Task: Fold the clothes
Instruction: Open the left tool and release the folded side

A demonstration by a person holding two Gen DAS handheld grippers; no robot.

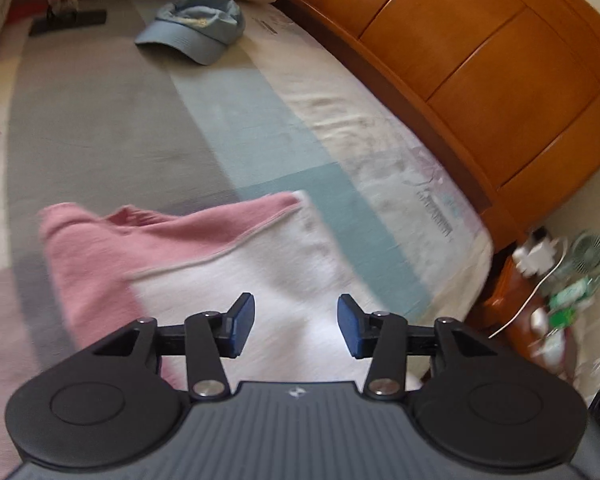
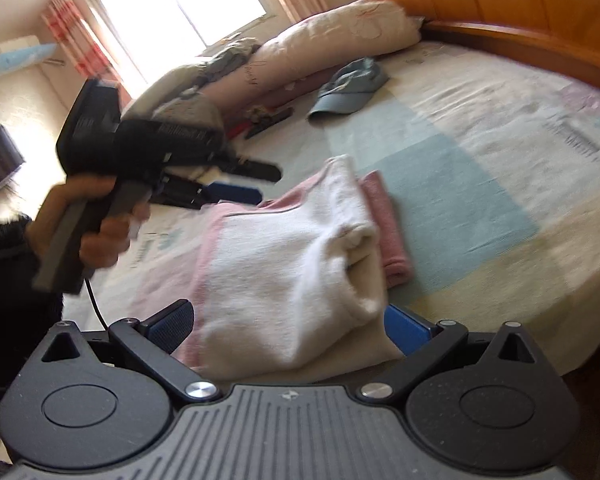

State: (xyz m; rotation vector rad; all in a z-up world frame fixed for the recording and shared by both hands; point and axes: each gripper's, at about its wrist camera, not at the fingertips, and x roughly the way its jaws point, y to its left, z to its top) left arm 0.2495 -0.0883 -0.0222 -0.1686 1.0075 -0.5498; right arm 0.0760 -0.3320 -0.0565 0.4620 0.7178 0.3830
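A folded pink and white garment (image 1: 236, 264) lies on the bed sheet (image 1: 100, 120). My left gripper (image 1: 296, 325) hovers over its white part, open, with nothing between the blue pads (image 1: 244, 322). In the right wrist view the garment (image 2: 284, 272) shows as a bulky white fold with a pink strip along its far side. My right gripper (image 2: 288, 326) stands wide open at the garment's near edge, with the white cloth lying between its fingers; the right pad (image 2: 406, 330) is partly hidden by cloth. A hand (image 2: 96, 224) holds the left gripper (image 2: 256, 182) above the garment's far left corner.
A blue cap (image 1: 192, 30) rests further up the bed, near a rolled quilt (image 2: 332, 40) and a dark flat object (image 1: 68, 22). The wooden headboard (image 1: 480, 60) runs along the right. Beside the bed stands a nightstand (image 1: 512, 312) with bottles, a cable and a small fan (image 1: 588, 248).
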